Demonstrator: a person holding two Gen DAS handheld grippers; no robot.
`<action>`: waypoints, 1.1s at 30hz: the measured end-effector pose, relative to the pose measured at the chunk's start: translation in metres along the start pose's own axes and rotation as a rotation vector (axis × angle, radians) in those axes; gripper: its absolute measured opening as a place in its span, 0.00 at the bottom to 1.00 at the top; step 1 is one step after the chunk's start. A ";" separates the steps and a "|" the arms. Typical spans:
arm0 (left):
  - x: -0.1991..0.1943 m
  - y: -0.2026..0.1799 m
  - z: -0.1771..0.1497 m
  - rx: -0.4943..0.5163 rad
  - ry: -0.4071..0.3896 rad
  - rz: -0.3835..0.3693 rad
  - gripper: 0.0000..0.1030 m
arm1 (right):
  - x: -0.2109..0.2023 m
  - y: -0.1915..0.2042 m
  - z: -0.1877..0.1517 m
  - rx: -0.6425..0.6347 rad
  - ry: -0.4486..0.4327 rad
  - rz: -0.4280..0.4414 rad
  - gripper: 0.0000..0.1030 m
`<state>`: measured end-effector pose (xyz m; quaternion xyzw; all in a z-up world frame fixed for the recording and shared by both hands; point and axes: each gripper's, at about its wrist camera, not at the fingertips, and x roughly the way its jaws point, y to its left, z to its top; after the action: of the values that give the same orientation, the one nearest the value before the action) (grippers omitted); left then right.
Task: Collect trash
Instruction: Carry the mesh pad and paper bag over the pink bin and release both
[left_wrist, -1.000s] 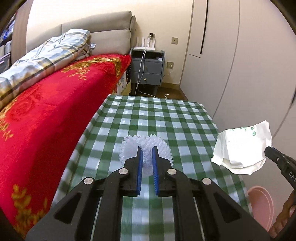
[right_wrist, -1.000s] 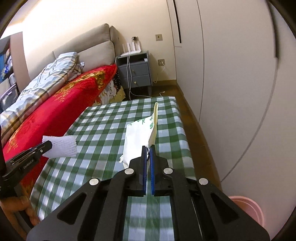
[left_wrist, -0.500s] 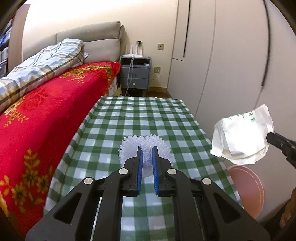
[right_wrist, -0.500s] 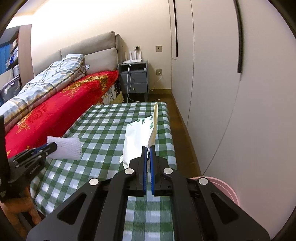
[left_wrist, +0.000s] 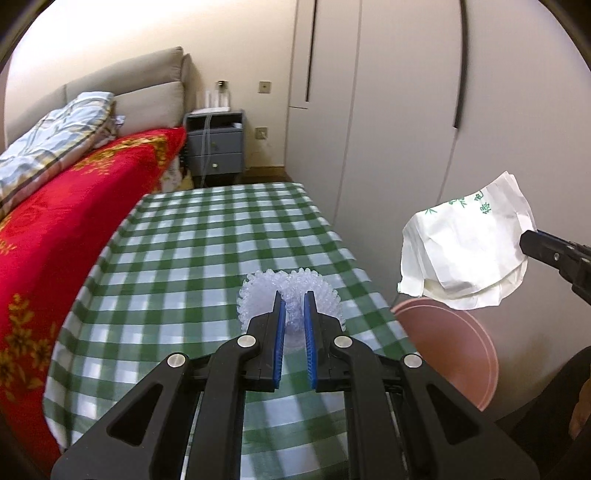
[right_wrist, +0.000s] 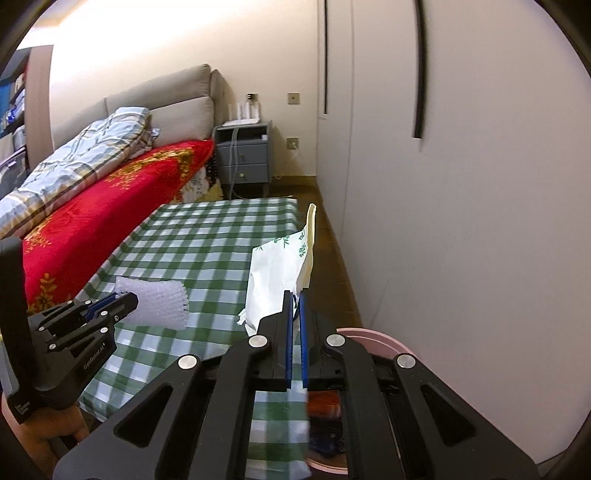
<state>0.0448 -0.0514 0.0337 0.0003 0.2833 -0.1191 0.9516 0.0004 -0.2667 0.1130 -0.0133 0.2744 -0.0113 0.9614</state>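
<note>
My left gripper (left_wrist: 294, 299) is shut on a white foam fruit net (left_wrist: 291, 291), held above the near end of the green checked table (left_wrist: 207, 251). The same foam net (right_wrist: 155, 303) shows at the left of the right wrist view, in the left gripper (right_wrist: 123, 301). My right gripper (right_wrist: 294, 295) is shut on a crumpled white paper bag with green print (right_wrist: 277, 273), held past the table's right edge. In the left wrist view that paper bag (left_wrist: 465, 254) hangs above a pink bin (left_wrist: 448, 350). The pink bin (right_wrist: 373, 338) lies just under the right gripper.
A bed with a red blanket (left_wrist: 62, 221) runs along the table's left side. A grey nightstand (left_wrist: 216, 142) stands against the back wall. White wardrobe doors (right_wrist: 461, 184) fill the right side. A person's hand (right_wrist: 51, 428) holds the left gripper's handle.
Both grippers have moved back and to the right, each keeping its hold. The pink bin has come further into view under the paper bag and the right gripper.
</note>
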 end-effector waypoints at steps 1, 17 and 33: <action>0.001 -0.003 0.000 0.004 0.000 -0.007 0.10 | -0.001 -0.004 -0.001 0.002 0.000 -0.007 0.03; 0.020 -0.042 -0.004 0.014 0.030 -0.108 0.10 | 0.004 -0.061 -0.019 0.066 0.027 -0.142 0.03; 0.079 -0.110 -0.013 0.070 0.118 -0.276 0.10 | 0.042 -0.089 -0.024 0.149 0.114 -0.248 0.03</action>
<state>0.0770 -0.1752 -0.0128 0.0013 0.3316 -0.2585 0.9073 0.0219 -0.3571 0.0728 0.0249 0.3231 -0.1510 0.9339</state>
